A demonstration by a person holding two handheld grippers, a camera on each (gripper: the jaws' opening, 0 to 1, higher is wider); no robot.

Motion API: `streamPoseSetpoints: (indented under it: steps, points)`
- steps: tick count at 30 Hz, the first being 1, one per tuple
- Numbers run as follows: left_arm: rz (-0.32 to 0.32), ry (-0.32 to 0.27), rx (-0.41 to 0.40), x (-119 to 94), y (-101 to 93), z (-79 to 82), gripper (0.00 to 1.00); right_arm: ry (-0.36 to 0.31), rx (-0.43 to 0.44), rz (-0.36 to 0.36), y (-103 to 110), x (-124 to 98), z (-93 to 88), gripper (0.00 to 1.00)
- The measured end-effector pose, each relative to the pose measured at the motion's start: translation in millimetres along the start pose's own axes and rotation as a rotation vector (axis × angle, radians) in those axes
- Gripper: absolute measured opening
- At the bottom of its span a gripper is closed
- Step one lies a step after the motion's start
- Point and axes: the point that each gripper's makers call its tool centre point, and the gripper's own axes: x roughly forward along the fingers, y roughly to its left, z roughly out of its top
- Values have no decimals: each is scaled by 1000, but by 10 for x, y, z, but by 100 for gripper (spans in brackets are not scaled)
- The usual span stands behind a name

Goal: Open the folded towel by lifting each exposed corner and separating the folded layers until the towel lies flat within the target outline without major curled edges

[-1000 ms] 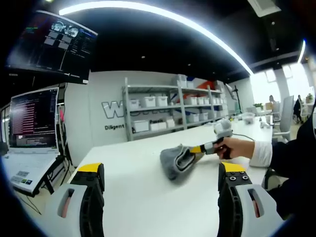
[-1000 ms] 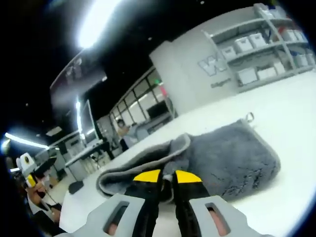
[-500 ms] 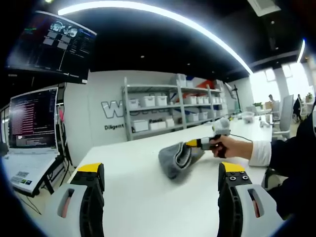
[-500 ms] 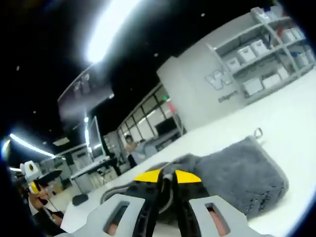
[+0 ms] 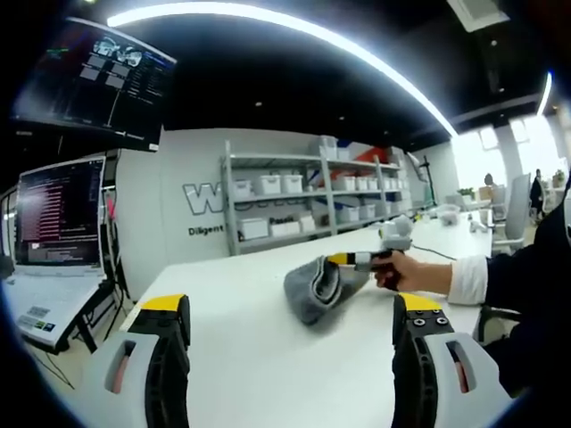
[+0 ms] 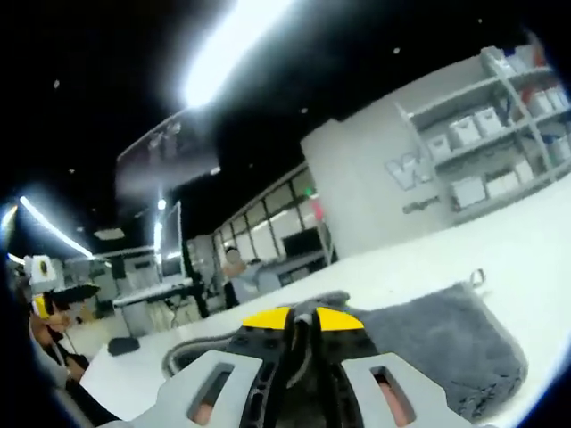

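Note:
A folded grey towel (image 5: 317, 287) lies on the white table (image 5: 259, 357), ahead of my left gripper (image 5: 290, 308), which stands open well short of it with nothing between its jaws. My right gripper (image 5: 342, 259), held by a person's hand (image 5: 417, 270), comes in from the right and has a towel layer pinched and raised. In the right gripper view my right gripper (image 6: 303, 318) is shut on the towel's top layer, and the rest of the grey towel (image 6: 446, 343) spreads to the right with a small hanging loop (image 6: 477, 277) at its far corner.
A laptop (image 5: 53, 218) stands on a stand at the left and a monitor (image 5: 94, 85) hangs above it. Shelves (image 5: 308, 201) with white boxes line the back wall. People (image 6: 234, 272) and desks are in the far background.
My right gripper has risen with the towel's edge, lifting the top layer off the table. The left gripper has stayed where it was.

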Motion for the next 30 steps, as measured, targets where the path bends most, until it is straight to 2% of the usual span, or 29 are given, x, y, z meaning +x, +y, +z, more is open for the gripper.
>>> streamPoseSetpoints:
  steps: [6,16,20,25,30]
  points:
    - [5,-1,-6,-3,25,-6,92,-6,-116,2,98,79,0,4]
    - [1,3,-3,11,3,-18,92,-32,-148,-18,1,236,29,3]
    - [1,4,-1,11,6,-23,92,-20,-241,-28,-10,269,23,2]
    - [6,5,-2,8,23,-25,92,-29,-255,-27,29,339,29,2]
    - [5,9,-9,42,25,-57,92,-14,-341,-26,128,409,15,2]
